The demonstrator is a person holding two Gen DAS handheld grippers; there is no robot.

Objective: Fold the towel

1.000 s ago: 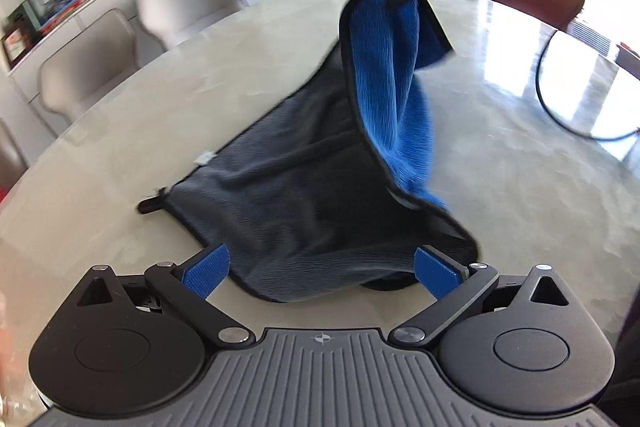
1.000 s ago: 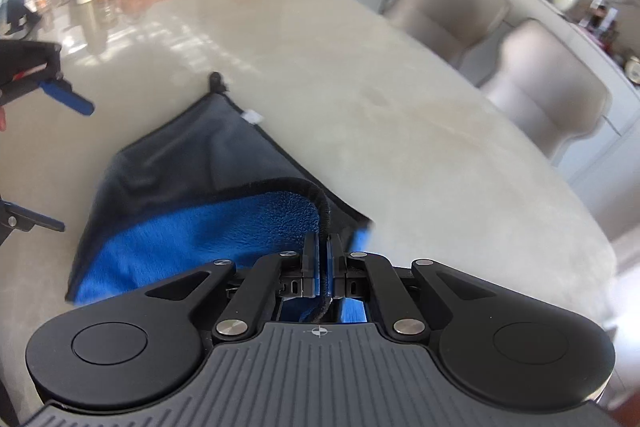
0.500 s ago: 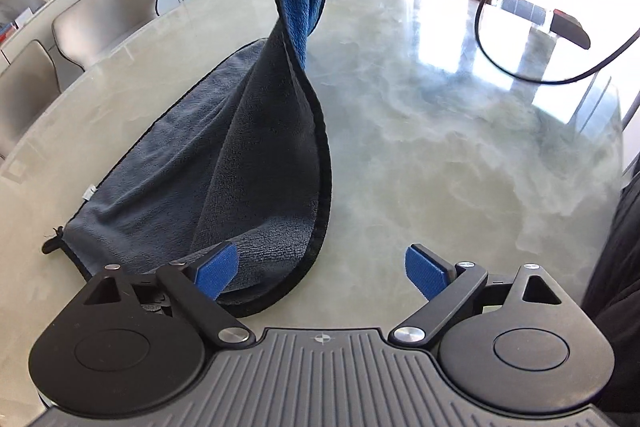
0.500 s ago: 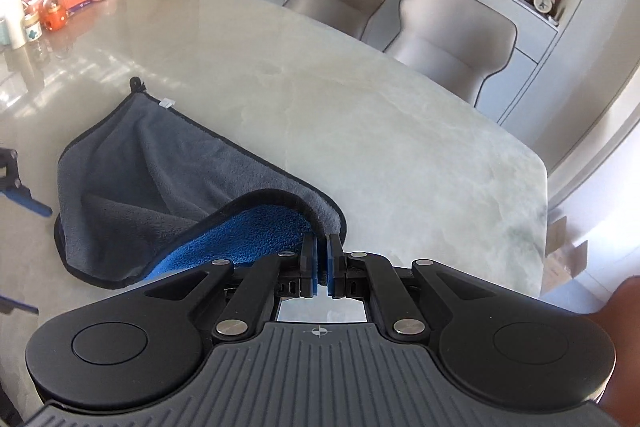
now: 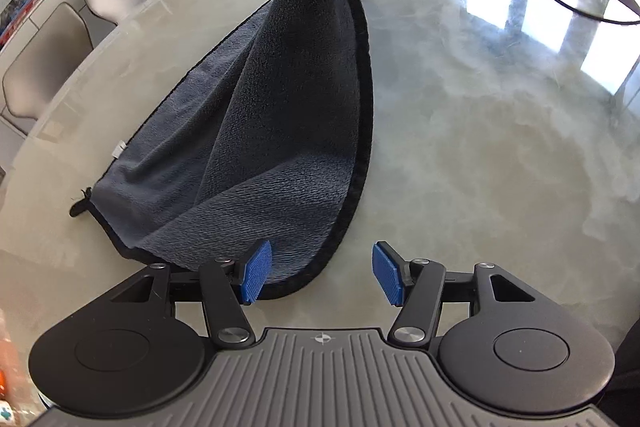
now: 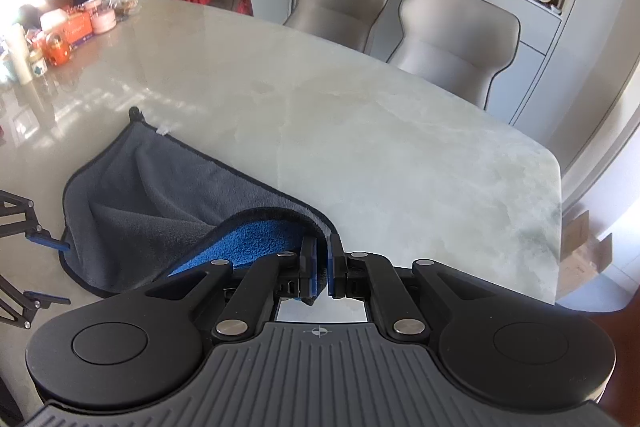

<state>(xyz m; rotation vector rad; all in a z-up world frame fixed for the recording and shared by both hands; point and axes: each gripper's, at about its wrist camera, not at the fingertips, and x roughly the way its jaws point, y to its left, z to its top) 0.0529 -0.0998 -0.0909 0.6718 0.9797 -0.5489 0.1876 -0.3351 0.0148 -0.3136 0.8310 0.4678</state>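
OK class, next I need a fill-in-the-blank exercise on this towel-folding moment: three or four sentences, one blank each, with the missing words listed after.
1. The right gripper is shut on a corner of the ____.
2. The left gripper has its jaws ____, holding nothing.
3. The towel is grey on one side and ____ on the other.
4. The unlifted part of the towel rests on the marble ____.

Missing words: towel; open; blue; table

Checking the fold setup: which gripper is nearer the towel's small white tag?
Left. The left gripper hangs open at the towel's near edge, beside the white tag; the right gripper pinches the lifted far corner.
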